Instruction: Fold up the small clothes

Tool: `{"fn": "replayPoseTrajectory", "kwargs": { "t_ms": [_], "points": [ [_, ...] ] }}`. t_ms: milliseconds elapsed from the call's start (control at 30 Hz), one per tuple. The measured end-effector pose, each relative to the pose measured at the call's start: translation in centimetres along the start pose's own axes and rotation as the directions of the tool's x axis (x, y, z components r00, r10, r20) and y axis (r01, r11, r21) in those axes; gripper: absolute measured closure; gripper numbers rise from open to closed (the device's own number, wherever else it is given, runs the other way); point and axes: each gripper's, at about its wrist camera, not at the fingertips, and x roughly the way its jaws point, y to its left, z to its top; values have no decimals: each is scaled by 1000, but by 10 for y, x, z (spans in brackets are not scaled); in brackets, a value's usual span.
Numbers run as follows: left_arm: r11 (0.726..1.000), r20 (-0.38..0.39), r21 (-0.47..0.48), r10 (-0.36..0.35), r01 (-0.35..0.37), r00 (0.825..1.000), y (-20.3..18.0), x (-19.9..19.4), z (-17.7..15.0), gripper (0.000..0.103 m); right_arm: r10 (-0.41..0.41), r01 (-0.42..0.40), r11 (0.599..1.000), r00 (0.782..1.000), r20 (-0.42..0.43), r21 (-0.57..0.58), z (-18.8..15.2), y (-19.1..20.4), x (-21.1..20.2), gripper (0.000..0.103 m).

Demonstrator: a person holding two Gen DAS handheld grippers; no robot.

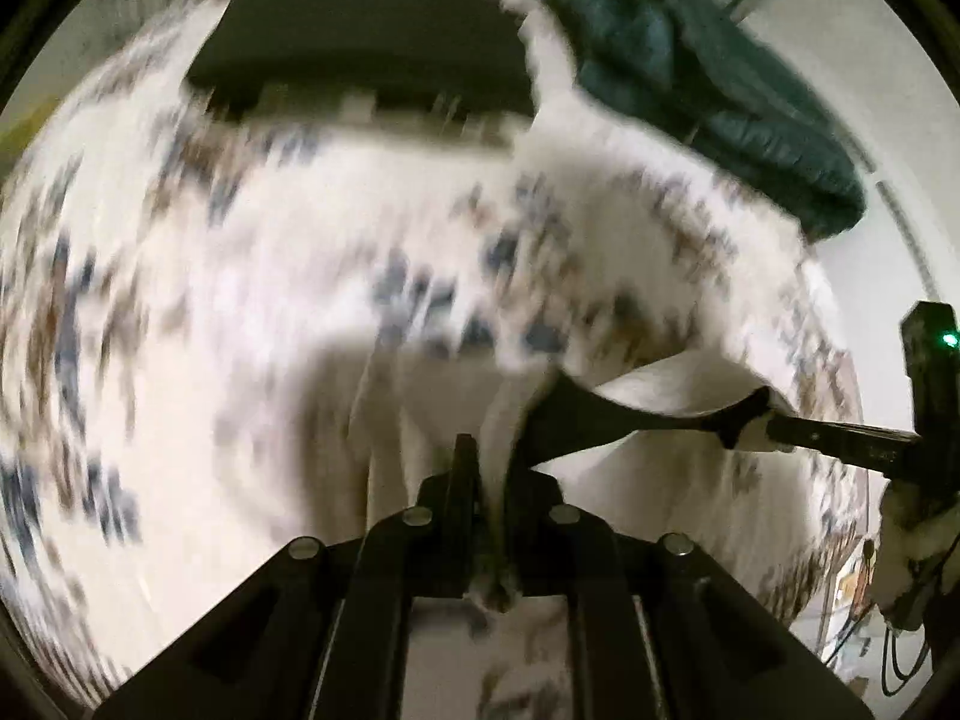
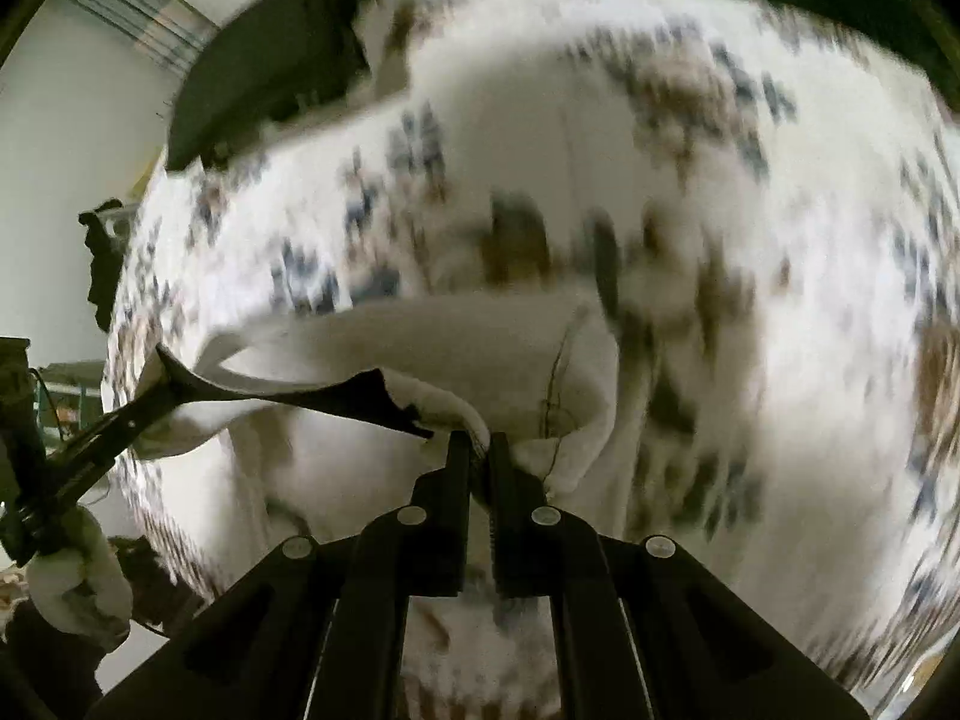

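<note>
surface: patterned bedspread [image 1: 180, 276], blurred; teal bedding [image 1: 708, 90] behind. white garment [image 2: 420, 336] stretched above it between left gripper [image 1: 489, 462] and right gripper [image 2: 480, 450], both clamped on its edge.

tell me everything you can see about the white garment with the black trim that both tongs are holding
The white garment looks like soft knit fabric with a black trim along one edge and a stitched seam near the fold. It is held up, bunched and sagging between two grips: the right tongs pinch one end, the left tongs the other, both closed on cloth. It hangs over a white bedspread with blurred blue and brown print. Whether it touches the spread cannot be told.
</note>
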Motion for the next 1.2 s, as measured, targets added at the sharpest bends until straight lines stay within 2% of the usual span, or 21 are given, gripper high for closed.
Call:
{"fn": "replayPoseTrajectory", "kwargs": {
  "t_ms": [133, 167, 200, 233, 267, 333, 367, 467, 567, 600, 667, 700, 733, 767, 833, 900, 1033, 1067, 1133, 1167, 1200],
  "points": [
    [991, -148, -132, -12, -8, 989, 27, 17, -44, 94, -9, 14, 1000, 986, -167, 27, -43, -18, 32, 92],
    [986, -167, -169, -22, -7, 986, 35, 17, -54, 91, -2, 12, 999, 977, -214, 47, -53, -26, 38, 84],
    [977, -177, -215, -30, -9, 984, 44, 14, -62, 87, 0, 16, 998, 972, -236, 64, -59, -32, 39, 68],
    [968, -176, -252, -47, 1, 983, 51, 10, -66, 81, 12, 11, 996, 968, -252, 89, -64, -38, 39, 61],
    [956, -169, -292, -69, 17, 983, 58, 6, -68, 76, 31, -1, 993, 967, -252, 119, -68, -45, 35, 53],
    [926, -127, -375, -107, 52, 986, 71, -1, -65, 53, 79, -35, 979, 974, -214, 202, -74, -63, 23, 50],
    [915, -105, -399, -115, 64, 988, 75, -3, -61, 49, 104, -56, 968, 977, -188, 245, -74, -71, 18, 50],
    [881, -29, -452, -171, 140, 985, 79, 1, -38, 45, 180, -128, 927, 977, -118, 352, -68, -90, 12, 50],
    [871, -35, -463, -204, 165, 978, 75, 29, -14, 45, 216, -169, 880, 975, -58, 444, -59, -104, 21, 50],
    [874, -51, -458, -207, 161, 977, 74, 44, -8, 46, 225, -176, 867, 973, -50, 466, -57, -107, 26, 50],
    [892, -71, -436, -170, 122, 983, 68, 58, -3, 57, 250, -192, 836, 967, -45, 514, -53, -113, 38, 50],
    [905, -66, -408, -162, 121, 985, 63, 61, -1, 99, 262, -198, 818, 964, -43, 540, -53, -116, 46, 52],
    [914, -73, -392, -147, 107, 986, 60, 62, 0, 98, 268, -203, 810, 963, -38, 550, -50, -118, 50, 61],
    [918, -61, -383, -139, 105, 988, 60, 59, 0, 98, 278, -222, 800, 961, -17, 557, -50, -117, 51, 96],
    [919, -7, -374, -137, 124, 991, 66, 46, -1, 98, 236, -206, 805, 972, 19, 556, -42, -118, 40, 97],
    [927, -13, -362, -114, 101, 993, 76, 43, -2, 98, 165, -161, 810, 985, 44, 564, -43, -122, 31, 97],
    [913, -81, -379, -195, 151, 978, 86, 49, -10, 94, 195, -134, 827, 979, -55, 545, -38, -126, 39, 94],
    [916, -85, -370, -202, 157, 976, 85, 47, -10, 94, 192, -127, 836, 979, -68, 534, -36, -125, 37, 87],
    [918, -97, -369, -196, 148, 976, 86, 38, -6, 83, 186, -126, 846, 980, -65, 518, -29, -123, 28, 65],
    [912, -77, -375, -209, 166, 975, 87, 33, -3, 79, 194, -149, 841, 980, -32, 520, -25, -125, 22, 50],
    [906, -44, -381, -216, 183, 975, 89, 28, 2, 68, 205, -176, 834, 979, 4, 522, -21, -126, 18, 43]
  ]
}}
